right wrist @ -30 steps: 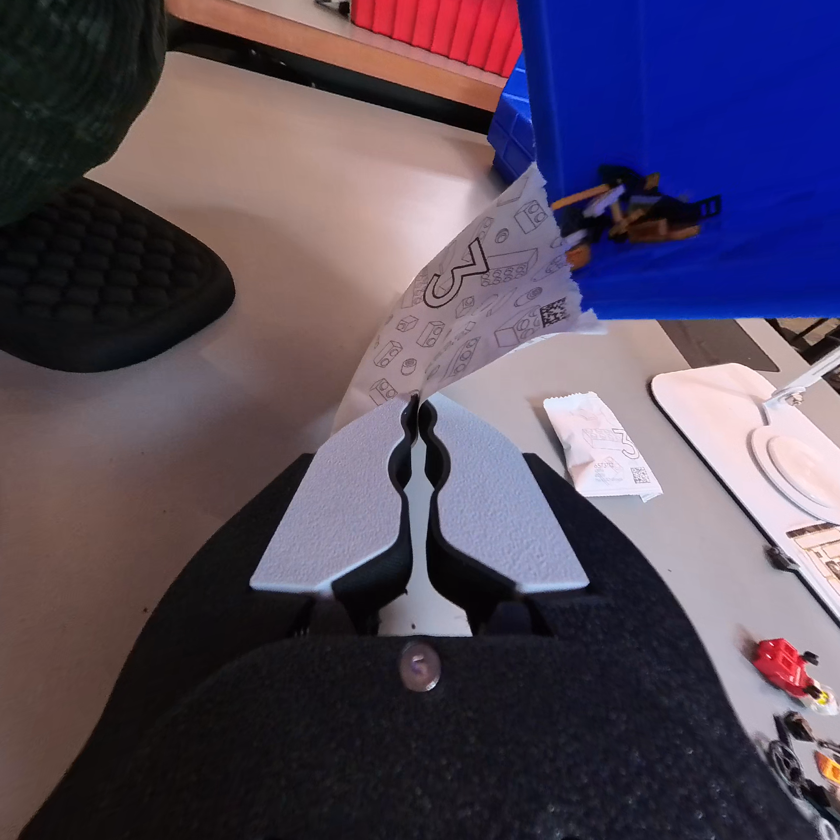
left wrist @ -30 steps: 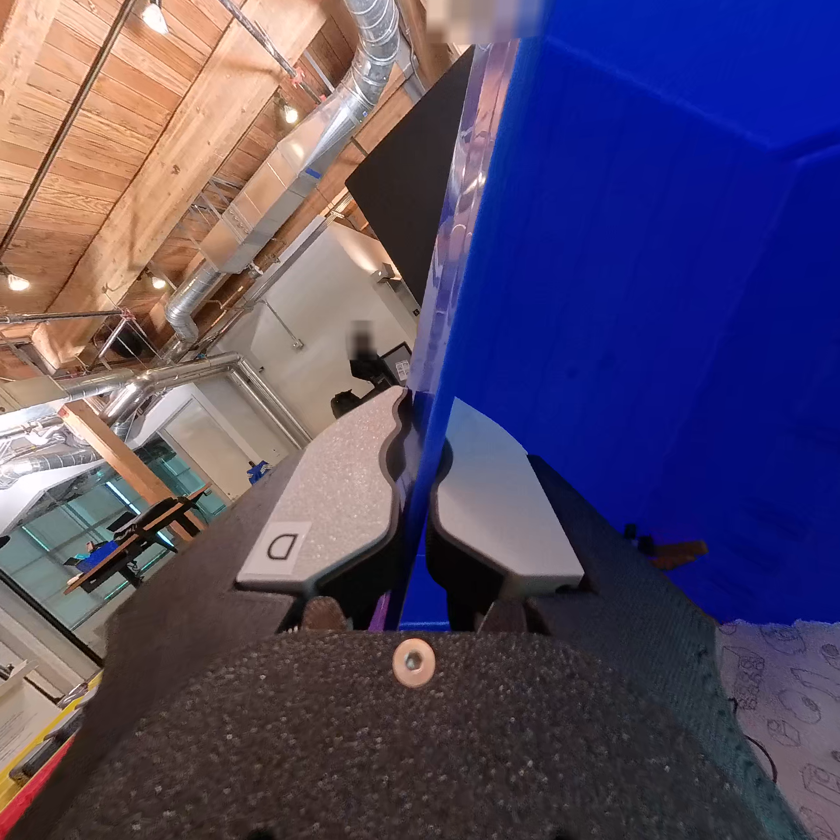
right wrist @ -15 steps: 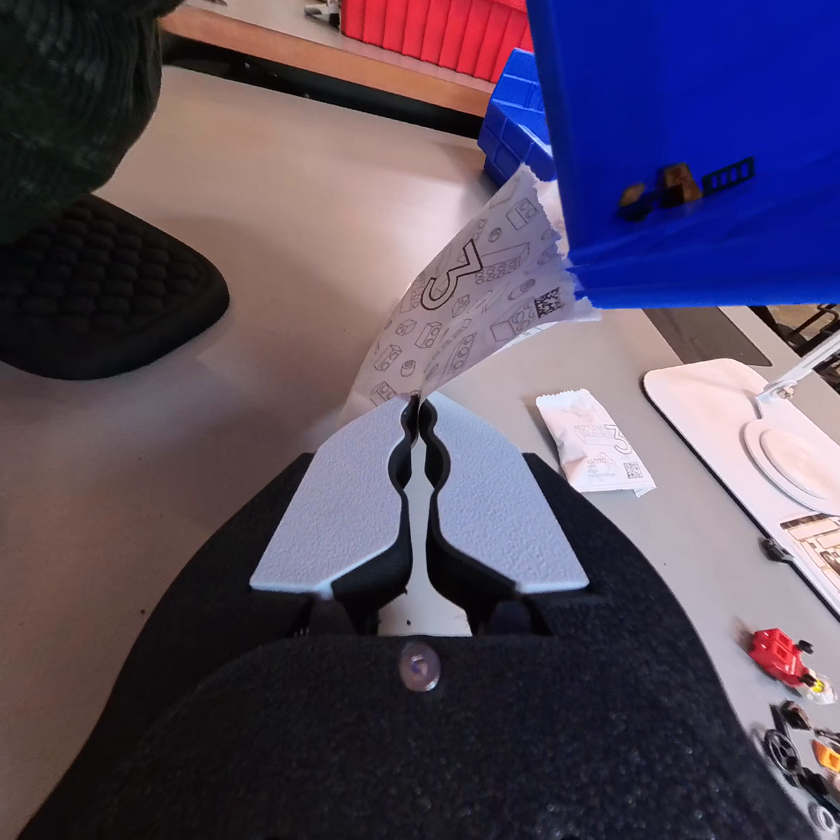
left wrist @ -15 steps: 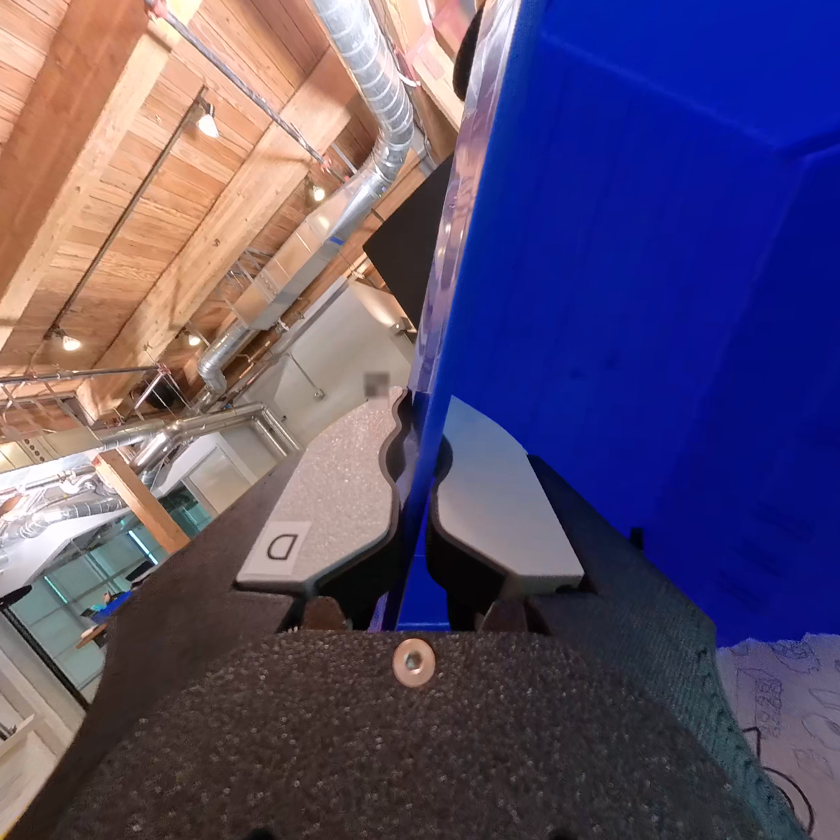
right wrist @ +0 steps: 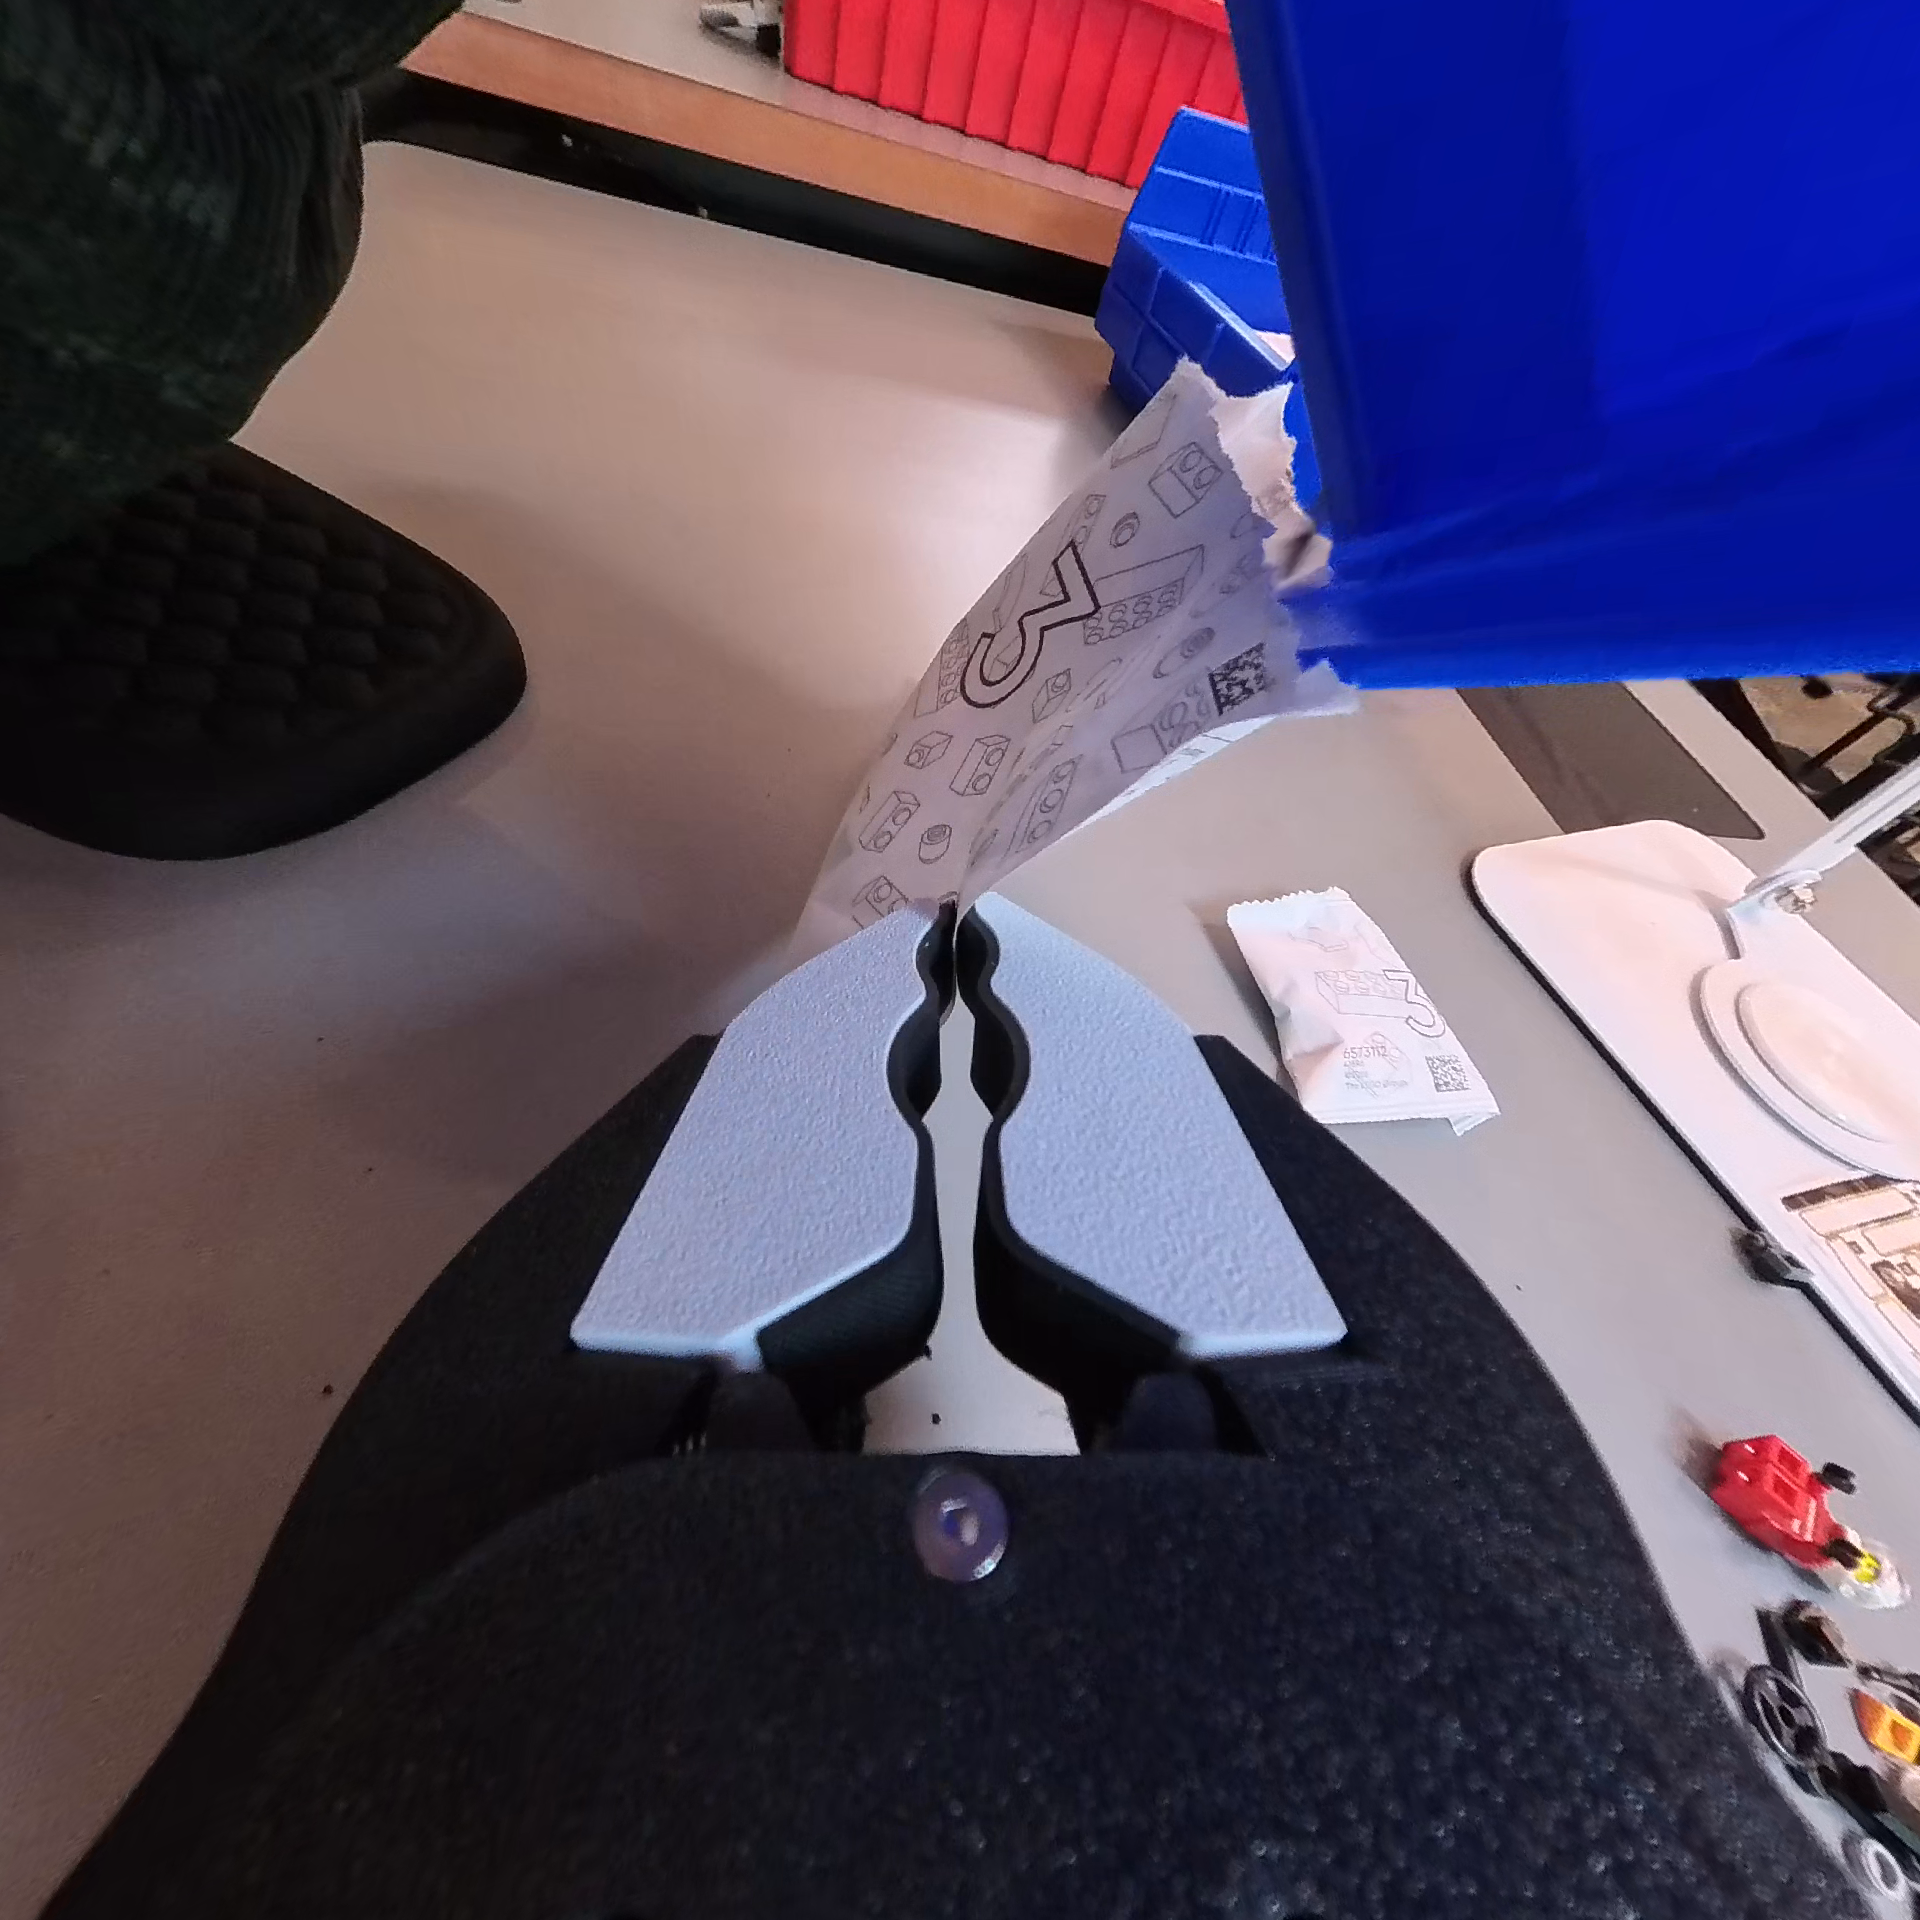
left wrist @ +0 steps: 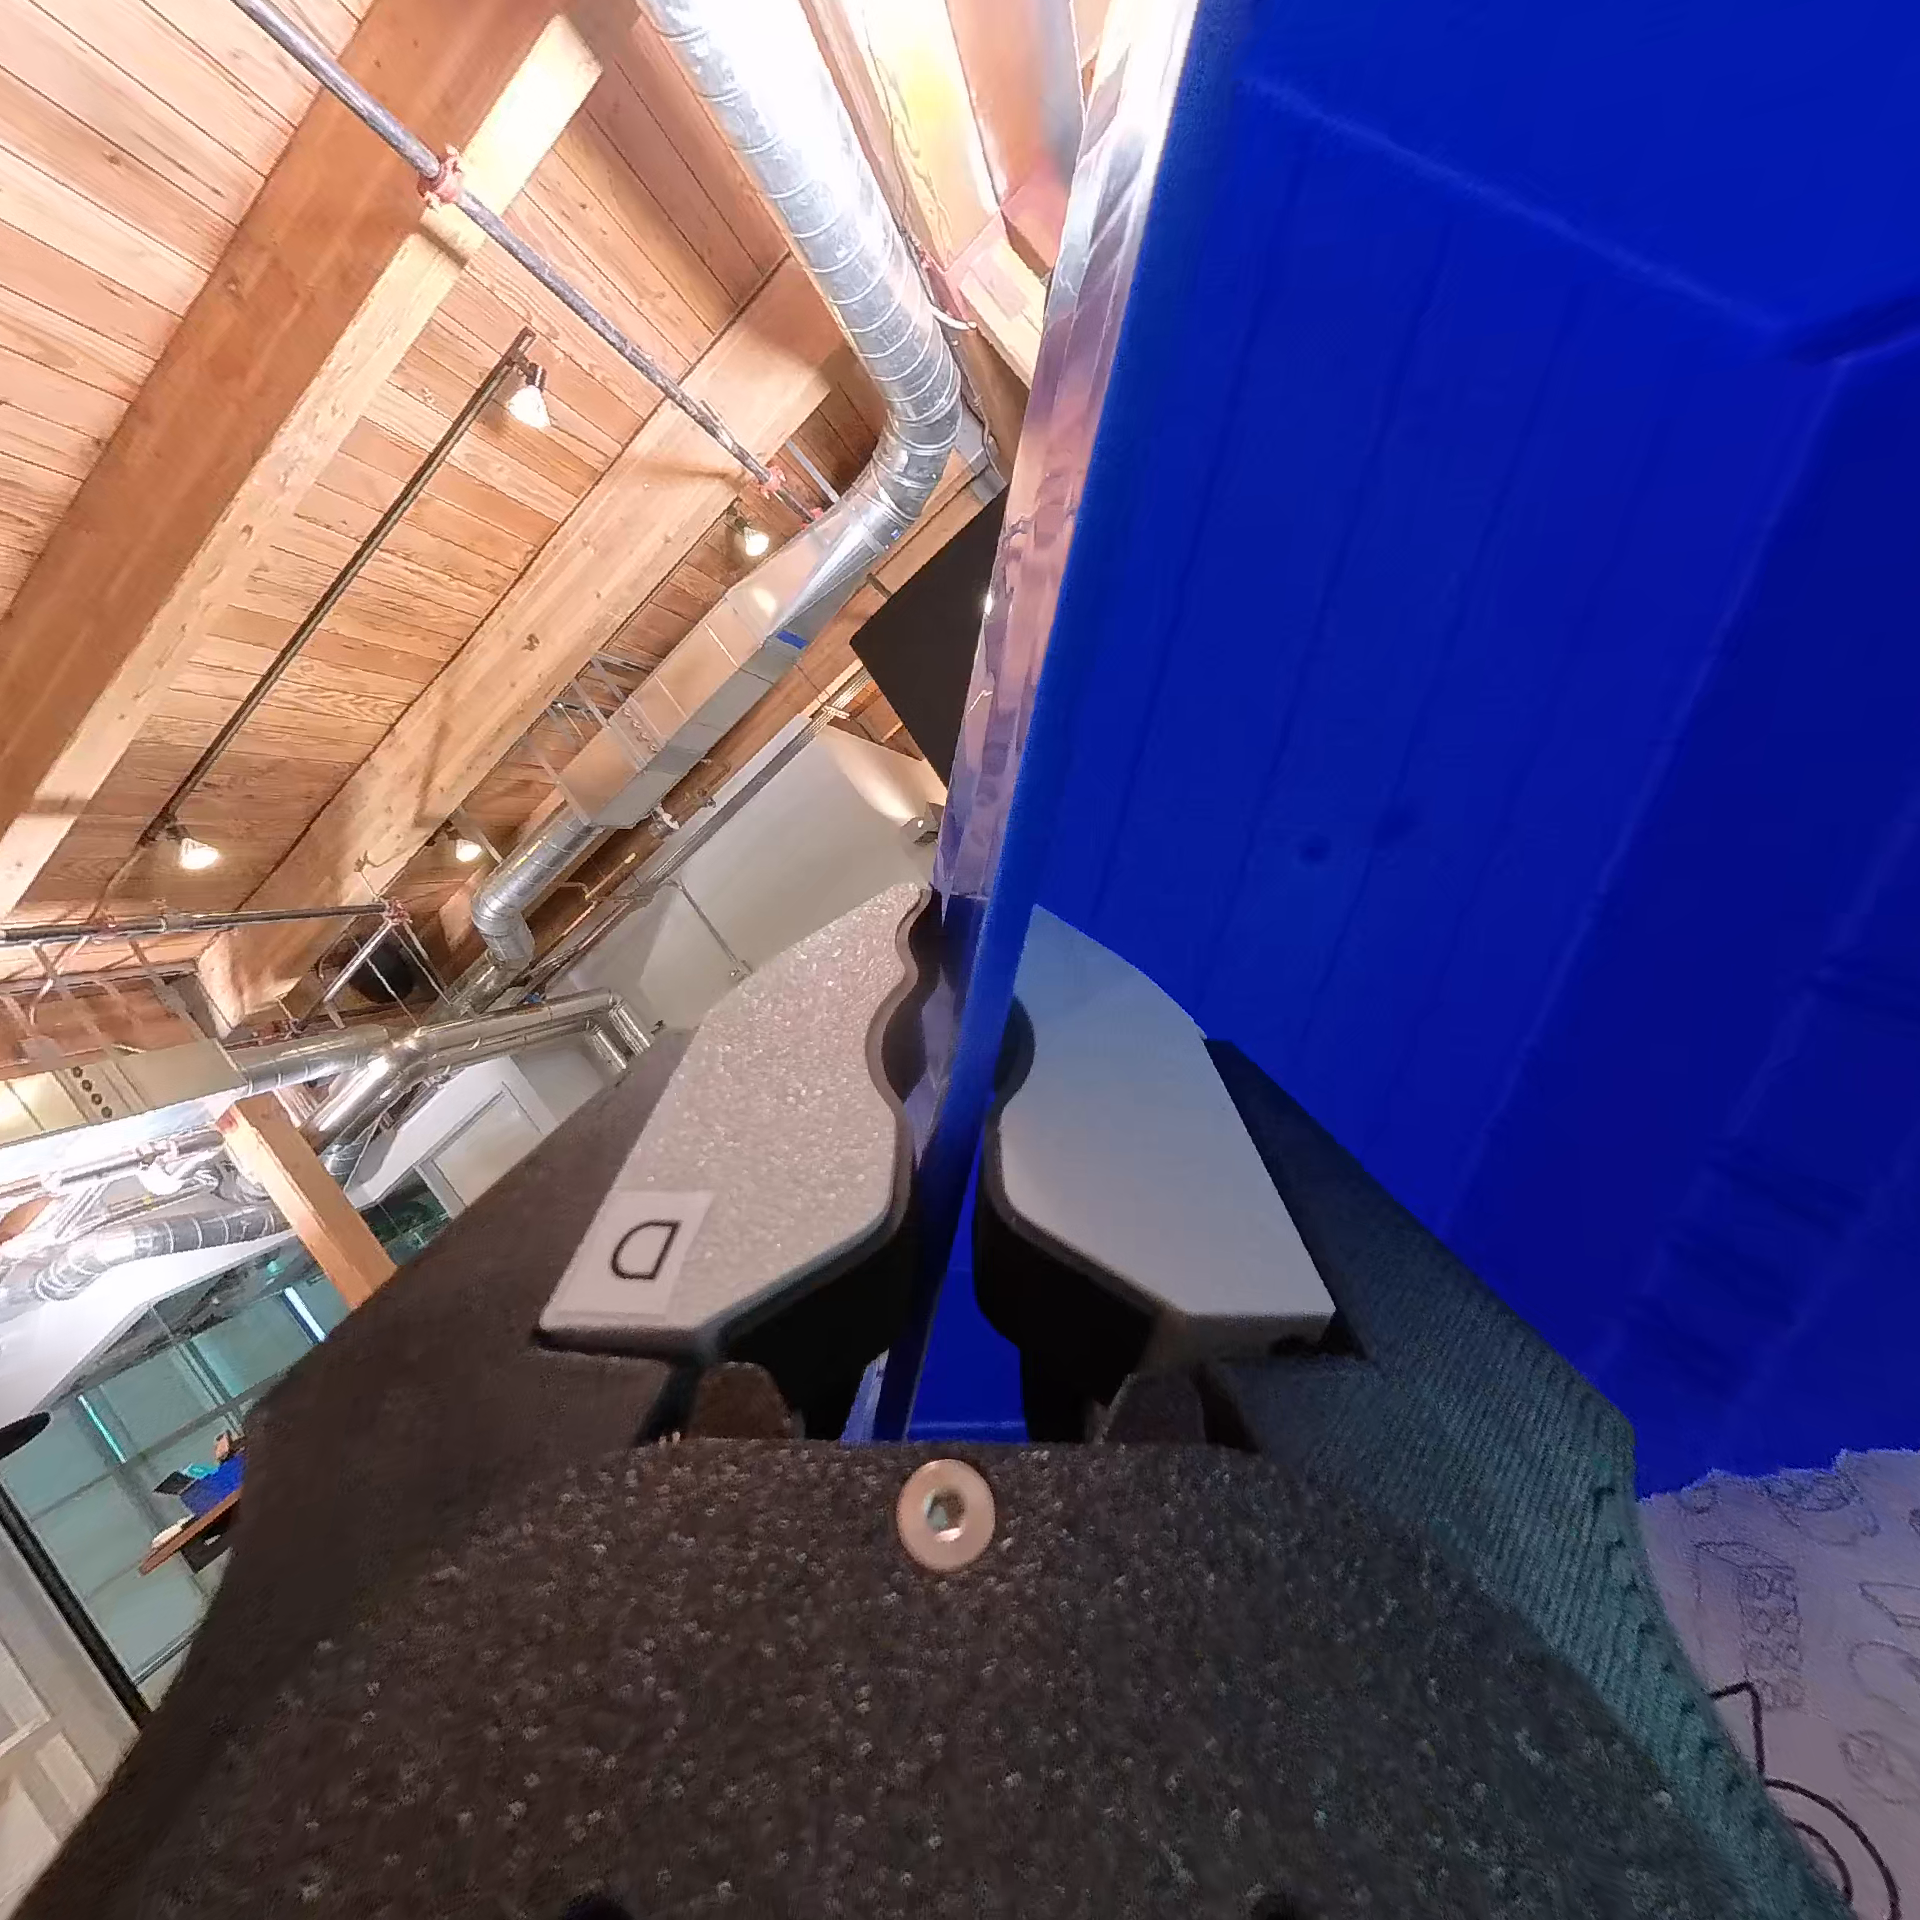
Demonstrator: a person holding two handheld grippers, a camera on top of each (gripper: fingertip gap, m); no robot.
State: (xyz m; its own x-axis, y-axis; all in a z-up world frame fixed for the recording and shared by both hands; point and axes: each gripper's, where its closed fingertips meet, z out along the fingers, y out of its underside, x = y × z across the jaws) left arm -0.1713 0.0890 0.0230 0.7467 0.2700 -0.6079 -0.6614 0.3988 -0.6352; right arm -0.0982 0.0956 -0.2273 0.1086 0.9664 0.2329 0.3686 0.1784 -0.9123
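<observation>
Blue plastic fills our left wrist view: the left gripper (left wrist: 961,935) clamps the wall of a blue bin (left wrist: 1455,727). Only our right wrist view shows the right gripper (right wrist: 954,925) pinching a printed paper bag (right wrist: 1049,707) below that bin, over the desk (right wrist: 623,468).

- Blue bin (right wrist: 1621,312), plain.
- White paper bag (right wrist: 1049,707), black outline brick drawings.
- Second white bag (right wrist: 1351,1018), same drawings, fainter.
- Grey bench (right wrist: 623,468).
- Red bin (right wrist: 997,62), ribbed.
- Gripper (right wrist: 954,935): pale grey fingers (right wrist: 800,1143), speckled black body.
</observation>
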